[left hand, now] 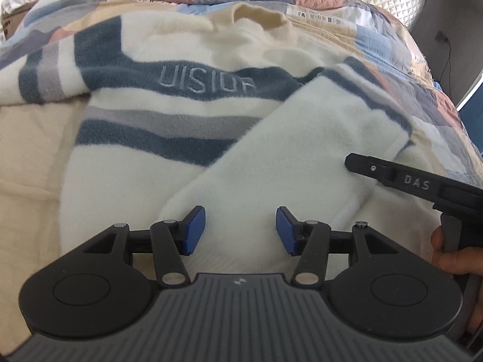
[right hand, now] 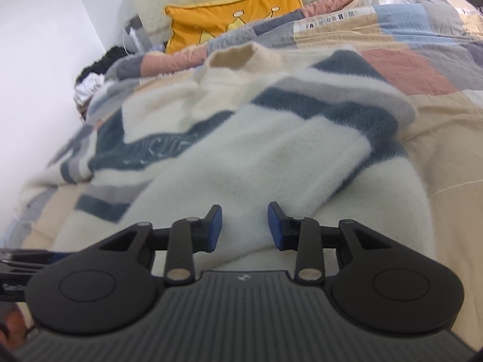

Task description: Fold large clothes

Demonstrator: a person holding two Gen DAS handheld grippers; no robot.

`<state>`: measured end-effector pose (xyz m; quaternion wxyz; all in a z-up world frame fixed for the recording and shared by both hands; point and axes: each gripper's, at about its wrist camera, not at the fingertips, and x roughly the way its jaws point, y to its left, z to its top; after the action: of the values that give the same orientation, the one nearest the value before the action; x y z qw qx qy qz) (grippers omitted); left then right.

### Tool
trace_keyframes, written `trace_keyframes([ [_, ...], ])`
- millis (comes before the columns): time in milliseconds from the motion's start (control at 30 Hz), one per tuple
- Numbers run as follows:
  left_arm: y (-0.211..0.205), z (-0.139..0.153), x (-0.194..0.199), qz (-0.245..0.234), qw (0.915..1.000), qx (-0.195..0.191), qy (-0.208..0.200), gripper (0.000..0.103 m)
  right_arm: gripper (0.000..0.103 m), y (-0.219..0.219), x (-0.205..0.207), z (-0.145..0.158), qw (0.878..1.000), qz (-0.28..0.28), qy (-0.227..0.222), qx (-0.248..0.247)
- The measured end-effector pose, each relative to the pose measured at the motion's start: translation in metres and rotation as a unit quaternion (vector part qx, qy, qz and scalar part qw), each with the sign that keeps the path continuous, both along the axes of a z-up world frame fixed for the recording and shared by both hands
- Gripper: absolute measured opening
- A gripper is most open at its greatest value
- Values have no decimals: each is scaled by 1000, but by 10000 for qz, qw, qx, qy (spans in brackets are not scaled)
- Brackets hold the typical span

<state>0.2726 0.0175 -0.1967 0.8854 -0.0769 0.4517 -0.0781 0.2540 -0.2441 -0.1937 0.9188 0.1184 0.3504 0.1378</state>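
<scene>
Striped fleece sweater [left hand: 169, 111] spread mid-frame on patchwork quilt [left hand: 392, 39]. Left gripper [left hand: 241, 230] open over folded sleeve [left hand: 302, 150]; right gripper [right hand: 245, 227] also open, sleeve between pads. Yellow pillow [right hand: 229, 18] up top, nothing blocking.

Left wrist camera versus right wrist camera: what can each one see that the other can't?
Only the left wrist view shows the other handheld gripper's black body marked DAS, the hand holding it, and the sweater's lettering sharply. Only the right wrist view shows the white wall and the whole yellow crown cushion. Both show the striped fleece sweater with one sleeve folded across it, lying on the patchwork quilt.
</scene>
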Motion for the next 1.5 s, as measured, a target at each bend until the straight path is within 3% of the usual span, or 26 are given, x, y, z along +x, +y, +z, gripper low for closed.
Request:
trace_keyframes([
  [133, 8, 11, -4, 152, 9997, -158, -108, 58, 35, 2, -3, 0, 10000, -23, -32, -84],
  [300, 49, 37, 6, 752, 9961, -347, -308, 58, 35, -1, -9, 4, 10000, -96, 9, -18],
  [433, 106, 60, 32, 1657, 9835, -461, -567, 59, 36, 1, -11, 5, 9999, -73, 13, -108],
  [567, 185, 84, 47, 2813, 9512, -792, -993, 59, 36, -2, -8, 6, 10000, -55, 16, -23],
  [700, 266, 82, 52, 3537, 9218, -1317, -886, 59, 36, -4, -6, 6, 9999, -90, 56, 68],
  [900, 356, 27, 20, 4071, 8808, -2318, -681, 59, 36, 0, -5, 5, 10000, -59, 31, -53],
  [1067, 408, -32, -4, 4529, 8210, -3409, -684, 59, 36, 4, -2, 5, 9998, -58, 28, -202],
  [1133, 424, -43, -2, 4580, 8073, -3619, -863, 59, 36, 7, -2, 4, 9996, -56, 17, -289],
  [1233, 438, -51, 9, 4587, 8030, -3656, -1053, 59, 36, 11, -2, 4, 9992, -61, -2, -406],
  [1300, 441, -54, 15, 4673, 8057, -3439, -1191, 59, 36, 12, -1, 4, 9989, -74, -8, -463],
  [1400, 449, -56, 18, 4836, 8001, -3249, -1427, 59, 36, 15, 2, 3, 9984, -127, -24, -546],
  [1500, 464, -53, 35, 4796, 8112, -3028, -1425, 59, 36, 18, 4, 2, 9978, -139, -43, -639],
])
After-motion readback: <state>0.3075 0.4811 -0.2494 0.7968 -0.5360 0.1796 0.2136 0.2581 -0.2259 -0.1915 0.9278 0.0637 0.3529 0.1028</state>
